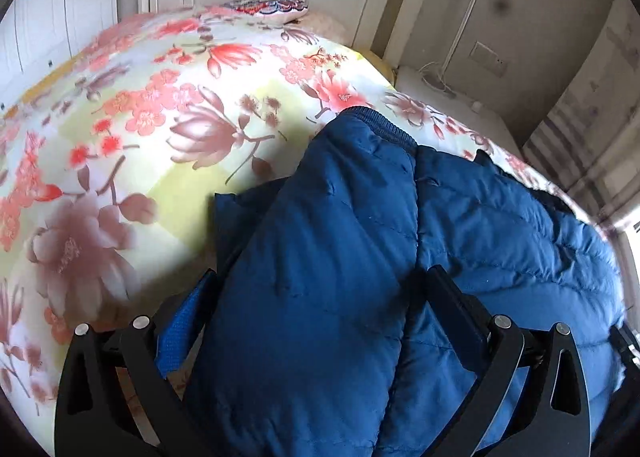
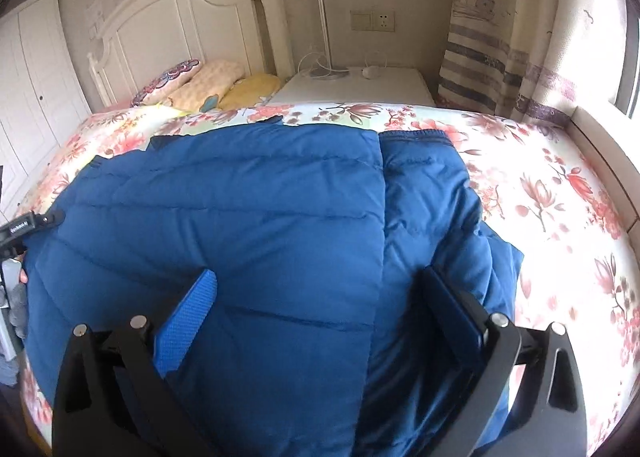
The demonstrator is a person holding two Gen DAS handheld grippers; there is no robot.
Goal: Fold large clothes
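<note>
Navy quilted down, in the form of a large puffer jacket [image 2: 248, 225], is lying spread across the floral bedspread [image 2: 552, 193] of a bed with a white headboard [image 2: 176, 21], its ribbed hem or cuff edge pointing toward the pillows [image 2: 208, 85]. A padded panel, probably a sleeve or side section, is lying doubled over the body, so the fold appears to be partly made, judging from the layers alone. In the right wrist view the right tongs [image 2: 316, 305] are standing wide apart above the jacket, with fabric showing between the blue pad and the black one but neither pad pressing on it. In the left wrist view the left tongs [image 1: 320, 305] are also spread, and the thick folded panel is filling the gap between them; whether the pads are actually gripping it or only straddling it cannot be told from here. At the left edge of the right wrist view a black piece of the other handheld rig is showing, with fingers [image 2: 20, 277] beside it, and it is carrying a small white label too blurred to read. No brand or writing is legible on the jacket itself. The next move is likely calling for each pair of tongs to close on a firm edge of the slippery, springy padding and carry it over evenly, since puffy layers tend to slide and spring back open. A bedside cabinet [image 2: 360, 85] is standing beyond the bed, under a wall socket [image 2: 372, 20].
</note>
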